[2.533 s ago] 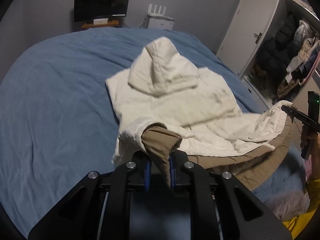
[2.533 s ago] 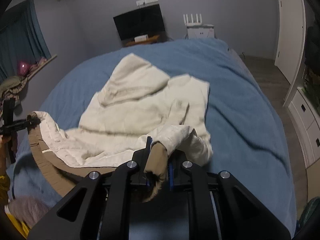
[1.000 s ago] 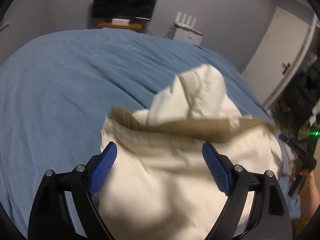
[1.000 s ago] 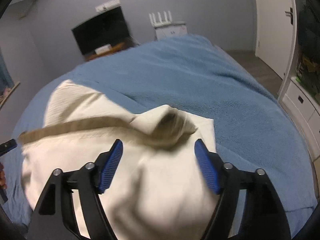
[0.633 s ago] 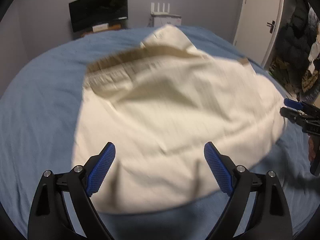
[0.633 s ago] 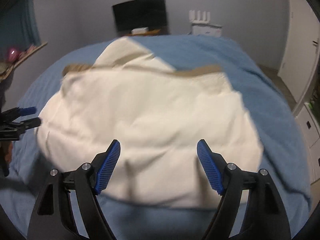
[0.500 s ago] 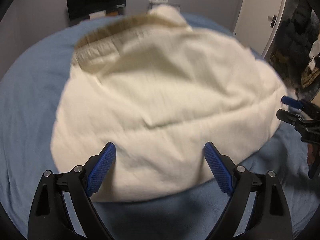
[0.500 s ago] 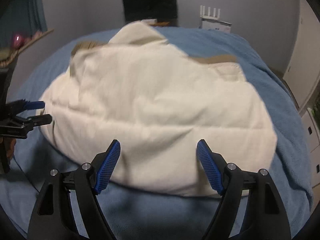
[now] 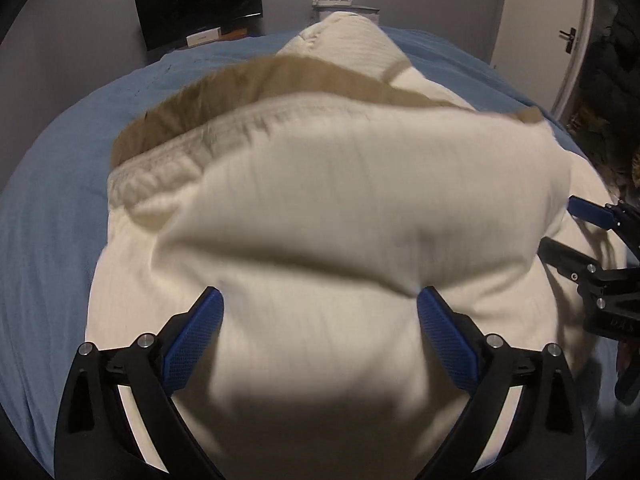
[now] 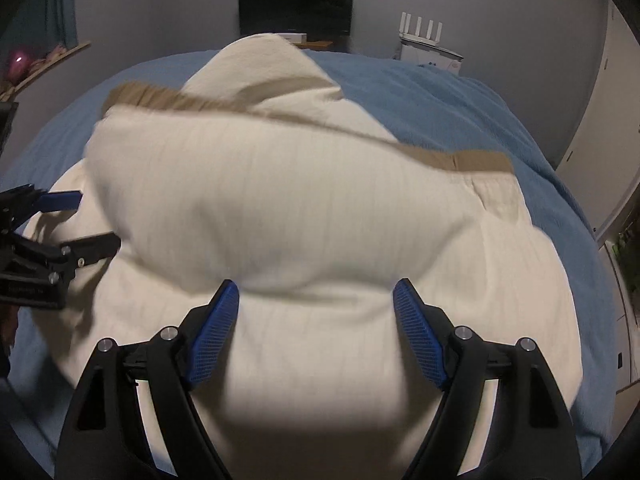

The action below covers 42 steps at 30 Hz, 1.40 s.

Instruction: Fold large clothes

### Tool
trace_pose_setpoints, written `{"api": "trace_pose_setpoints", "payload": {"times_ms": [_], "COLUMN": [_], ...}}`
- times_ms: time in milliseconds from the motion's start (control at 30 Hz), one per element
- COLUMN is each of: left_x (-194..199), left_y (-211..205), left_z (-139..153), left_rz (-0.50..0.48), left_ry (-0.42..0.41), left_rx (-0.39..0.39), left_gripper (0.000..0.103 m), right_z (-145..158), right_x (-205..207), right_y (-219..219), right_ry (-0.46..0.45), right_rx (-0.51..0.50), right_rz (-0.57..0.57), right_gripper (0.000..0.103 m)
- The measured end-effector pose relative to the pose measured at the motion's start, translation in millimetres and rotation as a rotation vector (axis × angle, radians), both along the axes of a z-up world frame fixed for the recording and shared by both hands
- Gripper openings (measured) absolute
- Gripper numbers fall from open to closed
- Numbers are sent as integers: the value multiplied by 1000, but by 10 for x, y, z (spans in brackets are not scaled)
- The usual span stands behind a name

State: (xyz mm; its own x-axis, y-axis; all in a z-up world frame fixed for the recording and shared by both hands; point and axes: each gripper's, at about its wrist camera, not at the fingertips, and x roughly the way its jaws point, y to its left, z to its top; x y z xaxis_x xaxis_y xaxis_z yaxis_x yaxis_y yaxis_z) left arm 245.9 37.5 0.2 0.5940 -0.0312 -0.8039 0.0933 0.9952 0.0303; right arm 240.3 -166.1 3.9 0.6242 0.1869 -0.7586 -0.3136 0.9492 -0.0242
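Two hand-held grippers, left [image 9: 318, 336] and right [image 10: 316, 330], agape over cream hoodie [image 9: 340, 200], tan hem [image 9: 248, 80] uppermost.

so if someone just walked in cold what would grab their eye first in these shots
The big cream hooded garment with a tan band fills both views, folded over itself in the middle of the blue bedspread. The open left gripper and open right gripper sit spread wide at its near edge, holding nothing. Behind, a dark monitor stands against the grey wall.
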Motion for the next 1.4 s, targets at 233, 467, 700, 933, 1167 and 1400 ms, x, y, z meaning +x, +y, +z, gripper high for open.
{"api": "trace_pose_setpoints", "payload": {"times_ms": [233, 467, 700, 933, 1167, 1400], "left_x": [543, 893, 1046, 1276, 1301, 1375], "left_y": [86, 249, 283, 342, 304, 353], "left_z": [103, -53, -280, -420, -446, -497], "left_rz": [57, 96, 64, 67, 67, 67], "left_ry": [-11, 130, 193, 197, 202, 201], "left_rx": [57, 16, 10, -6, -4, -3], "left_gripper": [96, 98, 98, 99, 99, 99], "right_z": [-14, -233, -486, -619, -667, -682], "right_x": [572, 979, 1115, 1130, 1222, 1200], "right_y": [86, 25, -8, 43, 35, 54], "right_ry": [37, 162, 195, 184, 185, 182], "right_rx": [-1, 33, 32, 16, 21, 22], "right_rz": [-44, -94, -102, -117, -116, -116], "right_gripper": [75, 75, 77, 77, 77, 77]}}
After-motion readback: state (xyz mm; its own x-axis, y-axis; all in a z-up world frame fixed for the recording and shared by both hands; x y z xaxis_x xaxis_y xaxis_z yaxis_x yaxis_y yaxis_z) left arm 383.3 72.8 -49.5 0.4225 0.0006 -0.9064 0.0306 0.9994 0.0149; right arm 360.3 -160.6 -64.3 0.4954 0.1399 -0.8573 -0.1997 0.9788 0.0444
